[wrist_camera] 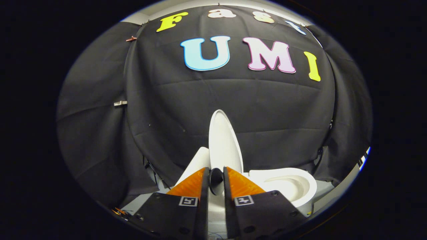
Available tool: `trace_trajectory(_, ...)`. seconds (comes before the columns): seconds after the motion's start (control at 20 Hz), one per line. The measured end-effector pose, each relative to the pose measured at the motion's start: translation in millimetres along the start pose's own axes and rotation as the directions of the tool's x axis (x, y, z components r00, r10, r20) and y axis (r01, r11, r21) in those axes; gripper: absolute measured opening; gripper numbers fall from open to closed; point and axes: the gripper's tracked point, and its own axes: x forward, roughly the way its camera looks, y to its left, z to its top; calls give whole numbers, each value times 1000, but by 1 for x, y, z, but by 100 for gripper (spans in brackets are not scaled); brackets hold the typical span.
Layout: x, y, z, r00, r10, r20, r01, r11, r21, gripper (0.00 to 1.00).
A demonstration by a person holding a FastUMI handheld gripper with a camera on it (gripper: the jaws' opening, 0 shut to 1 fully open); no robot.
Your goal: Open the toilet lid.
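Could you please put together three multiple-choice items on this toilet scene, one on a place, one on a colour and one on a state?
1. Where is the lower edge of the toilet lid relative to the fingers?
A. Between them
B. Far beyond them, against the wall
C. Off to one side of both

2. What colour are the finger pads?
A. Blue
B. Orange
C. Green

3. What state is the lid in?
A. Flat down on the seat
B. Raised, standing nearly upright
C. Detached and lying on the floor

Answers: 1 A, since the lid's edge runs down into the narrow gap of the gripper, with the fingers close on either side. 2 B, both pads show orange. 3 B, the lid stands edge-on above the toilet bowl, whose seat and basin are exposed beside it.
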Motion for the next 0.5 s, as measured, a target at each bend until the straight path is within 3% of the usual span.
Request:
trace_trajectory(0.1, -5, 5, -3, 999, 40, -17, -40, 999, 2, 55)
trace_trajectory(0.25, 1, 2, 5, 999, 18, 34, -19, 1000, 13, 99)
trace_trajectory(0.5, -7, 11, 11, 996, 79, 52, -83, 994, 65, 100)
